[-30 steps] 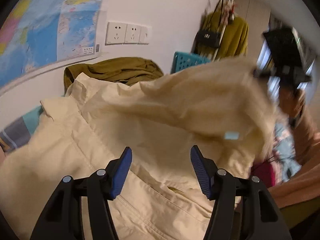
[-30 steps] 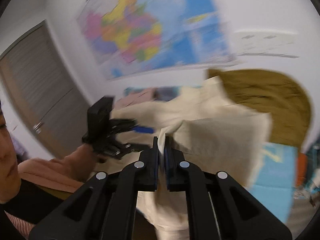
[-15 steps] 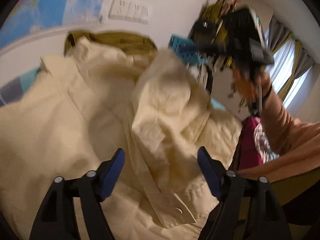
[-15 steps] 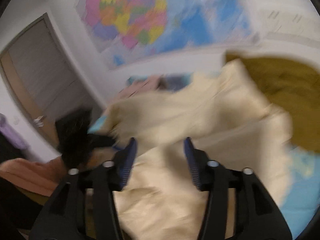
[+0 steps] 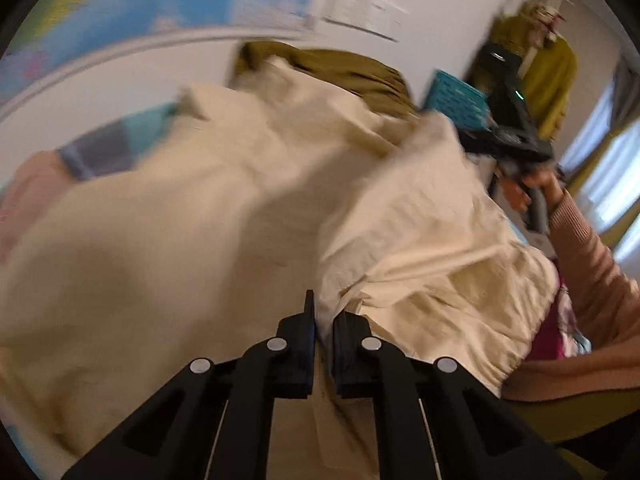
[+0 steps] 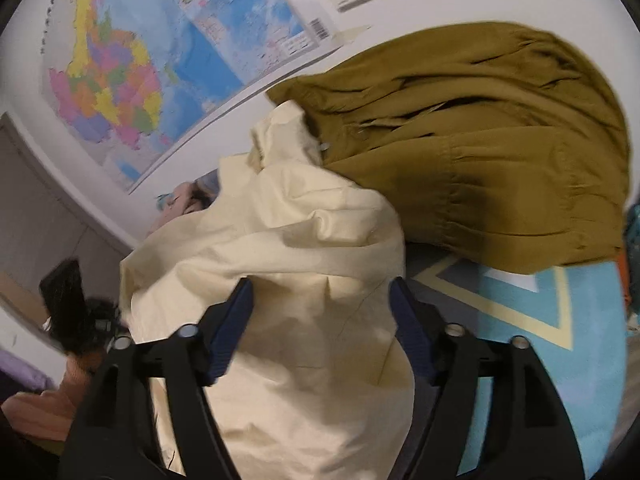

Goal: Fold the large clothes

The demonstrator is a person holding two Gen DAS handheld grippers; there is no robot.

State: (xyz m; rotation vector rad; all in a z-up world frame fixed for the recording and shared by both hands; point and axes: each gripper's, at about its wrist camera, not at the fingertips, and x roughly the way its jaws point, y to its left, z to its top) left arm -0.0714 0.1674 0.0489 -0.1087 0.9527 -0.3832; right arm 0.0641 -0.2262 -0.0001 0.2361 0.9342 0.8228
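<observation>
A large cream jacket lies spread and rumpled on the bed; it also shows in the right wrist view. My left gripper is shut on a fold of the cream jacket near its front edge. My right gripper is open and empty, its jaws wide apart just above the jacket's folded part. It also shows in the left wrist view, held up at the far right of the jacket.
An olive-brown garment lies behind the jacket against the wall. A light-blue patterned bedcover shows at the right. A map hangs on the wall. A teal basket and hanging yellow clothes stand far right.
My right gripper let go of the cream jacket and opened wide. My left gripper, open before, moved in and shut on a fold of the jacket.
</observation>
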